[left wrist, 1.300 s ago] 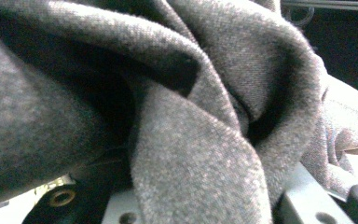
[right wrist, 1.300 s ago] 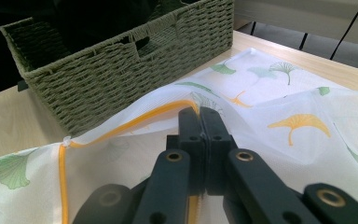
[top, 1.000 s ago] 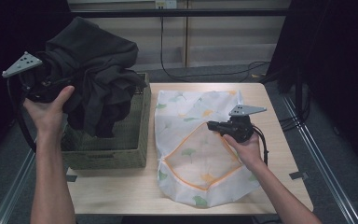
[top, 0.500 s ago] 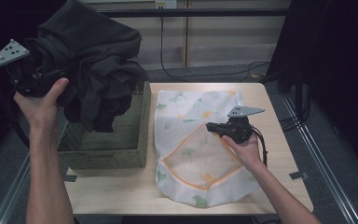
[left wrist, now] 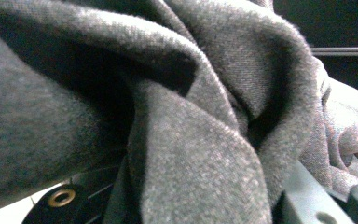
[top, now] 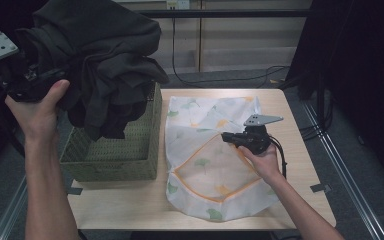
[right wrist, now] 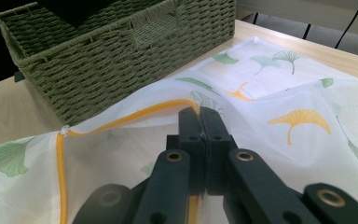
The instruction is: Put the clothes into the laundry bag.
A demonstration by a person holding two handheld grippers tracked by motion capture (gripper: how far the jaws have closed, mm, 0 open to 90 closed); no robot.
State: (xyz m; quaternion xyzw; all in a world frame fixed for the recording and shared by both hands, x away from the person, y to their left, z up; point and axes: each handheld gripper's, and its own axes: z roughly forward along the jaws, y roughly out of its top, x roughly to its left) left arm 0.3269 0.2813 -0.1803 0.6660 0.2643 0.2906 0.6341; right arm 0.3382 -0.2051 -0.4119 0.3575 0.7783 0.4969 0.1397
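High view: left tool [top: 27, 80] raised off the bench's [top: 300, 125] left side, its jaws buried in a bundle of dark garment [top: 105, 60]; the tips can't be made out. The garment hangs in heavy folds, its lower end dangling above the open green woven basket [top: 125, 155], whose inside is partly hidden behind it. The right tool [top: 230, 137] sits low on a white mesh laundry bag [top: 215, 200] printed with green and yellow leaves, spread flat on the bench beside the basket; an orange-trimmed opening runs across its middle.

Left gripper view: charcoal knit cloth [left wrist: 177, 116] up close, soft creases, fine weave. It is bunched between the black jaws and covers them apart from bits of tool body at the bottom edge, so the tool is clamped on the garment.

Right gripper view: right tool [right wrist: 200, 121], jaws pressed together, pinching the bag's [right wrist: 279, 93] mesh right at the orange trim [right wrist: 121, 119]. The basket's [right wrist: 121, 56] weave reads clearly here; the basket is cut off at the top and left edges.
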